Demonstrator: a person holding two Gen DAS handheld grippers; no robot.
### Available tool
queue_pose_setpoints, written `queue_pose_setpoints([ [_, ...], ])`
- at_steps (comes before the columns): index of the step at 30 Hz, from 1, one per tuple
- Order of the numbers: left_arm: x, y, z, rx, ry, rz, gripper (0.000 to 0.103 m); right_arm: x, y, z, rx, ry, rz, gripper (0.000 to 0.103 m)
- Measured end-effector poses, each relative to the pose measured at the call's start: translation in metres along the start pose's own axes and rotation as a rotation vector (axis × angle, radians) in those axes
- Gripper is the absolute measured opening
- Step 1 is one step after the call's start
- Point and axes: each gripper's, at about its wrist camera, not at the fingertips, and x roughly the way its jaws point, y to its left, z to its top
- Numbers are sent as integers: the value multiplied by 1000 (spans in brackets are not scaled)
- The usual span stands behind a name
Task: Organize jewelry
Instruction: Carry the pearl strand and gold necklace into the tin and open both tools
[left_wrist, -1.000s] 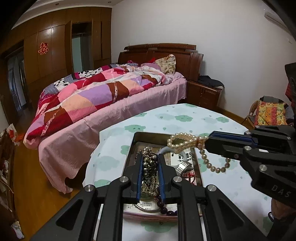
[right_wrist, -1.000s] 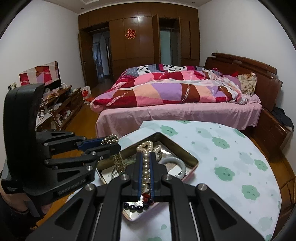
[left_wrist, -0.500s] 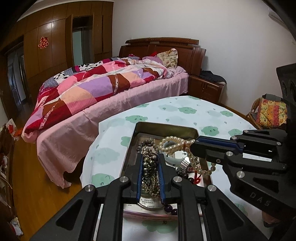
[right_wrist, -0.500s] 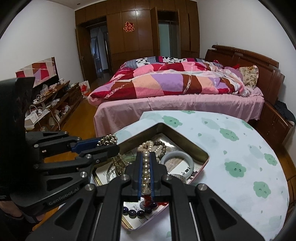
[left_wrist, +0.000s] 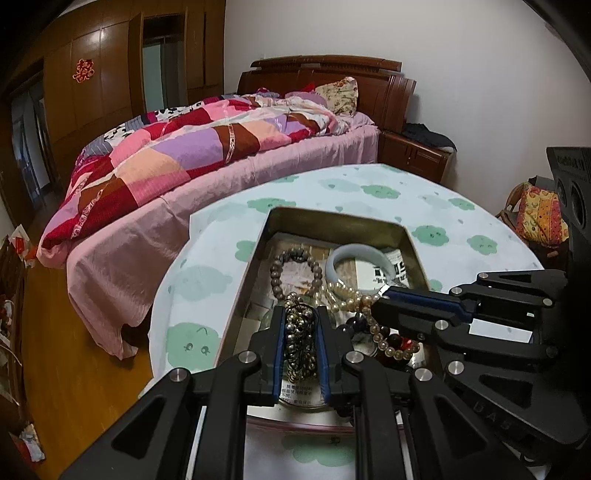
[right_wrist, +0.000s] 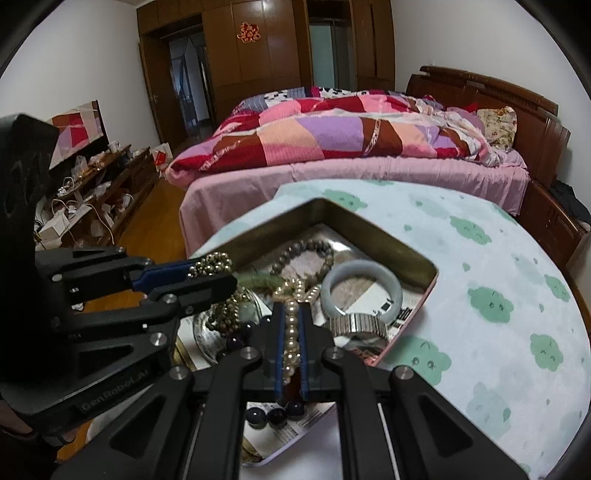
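Note:
An open metal tin (left_wrist: 332, 218) (right_wrist: 373, 230) sits on the round table and holds jewelry. My left gripper (left_wrist: 300, 314) (right_wrist: 225, 273) is shut on a metallic bead bracelet (left_wrist: 299, 339) (right_wrist: 210, 263) low over the tin's near left part. My right gripper (right_wrist: 290, 308) (left_wrist: 380, 308) is shut on a pearl strand (right_wrist: 291, 332) (left_wrist: 347, 299), whose free end rests in the tin. Inside lie a pale jade bangle (left_wrist: 360, 260) (right_wrist: 362, 286), a grey bead bracelet (left_wrist: 295, 271) (right_wrist: 303, 254), a metal watch band (right_wrist: 358, 326) and dark purple beads (right_wrist: 273, 415).
The table wears a pale cloth with green cloud prints (right_wrist: 491, 302). A bed with a patchwork quilt (left_wrist: 184, 147) stands close behind the table. A cluttered low cabinet (right_wrist: 85, 192) lines the left wall. A colourful cushion on a chair (left_wrist: 539, 218) is at the right.
Both grippers have come down toward the tin with their strands. The pearl strand, hanging free a second ago, now touches the tin's contents. The right gripper moved closer to the left one.

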Motion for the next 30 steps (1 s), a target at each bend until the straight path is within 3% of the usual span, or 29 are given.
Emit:
queue_pose_setpoints([
  [21,4,-3,-7,9,35,13,15,9,-1,-7,-13,45,-31,10],
  [22,2,-4,-6,12,33,17,15,8,-1,-6,-14,43,-26,11],
  [23,-2,-4,-5,14,26,21,16,7,-1,-6,-14,38,-23,22],
  [25,-8,-3,-4,13,9,45,23,0,-2,-6,-8,14,-34,41],
  [26,-14,-2,-2,9,5,70,34,-5,-4,-5,-4,2,-37,48],
  [30,-36,5,1,-17,-52,107,65,-17,-10,-4,23,-22,-38,51],
])
